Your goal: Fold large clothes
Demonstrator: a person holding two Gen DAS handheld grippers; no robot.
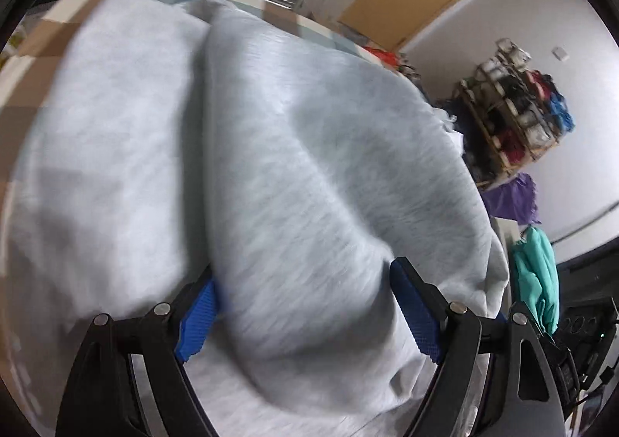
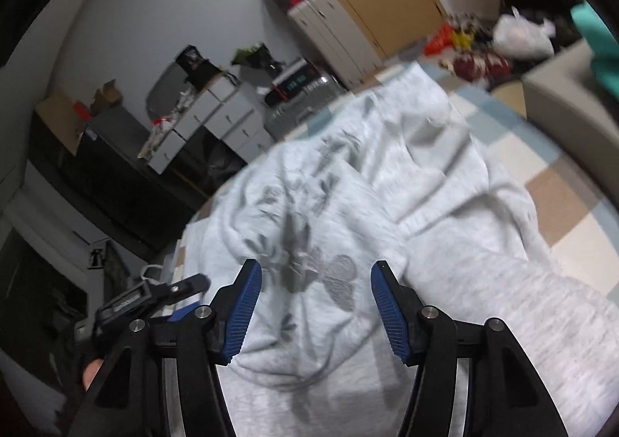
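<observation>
Left wrist view: the left gripper (image 1: 305, 305) points down at a light grey sweatshirt (image 1: 271, 151) that fills most of the picture. Its jaws stand wide, and a thick rounded fold of the grey cloth bulges up between them. The blue pads (image 1: 195, 321) sit at either flank of this fold; whether they press on it cannot be told, as the picture is blurred. The sweatshirt lies on a checked cloth (image 1: 35, 38) in beige, white and pale blue. Behind, to the right, a wooden shelf (image 1: 514, 116) full of mixed items stands against the white wall, with a purple cloth (image 1: 510, 199) and a teal cloth (image 1: 537, 274) below it.

Right wrist view: the right gripper (image 2: 315, 305) hovers over the same sweatshirt (image 2: 445, 205), jaws apart, nothing pinched between them. Beneath the gap lies a crumpled part of the sweatshirt with a dark grey butterfly print (image 2: 329, 278). The checked cloth (image 2: 557, 181) shows to the right. At lower left the other gripper's black frame (image 2: 147, 297) is seen. White drawer units (image 2: 216, 116) stand by the far wall.
</observation>
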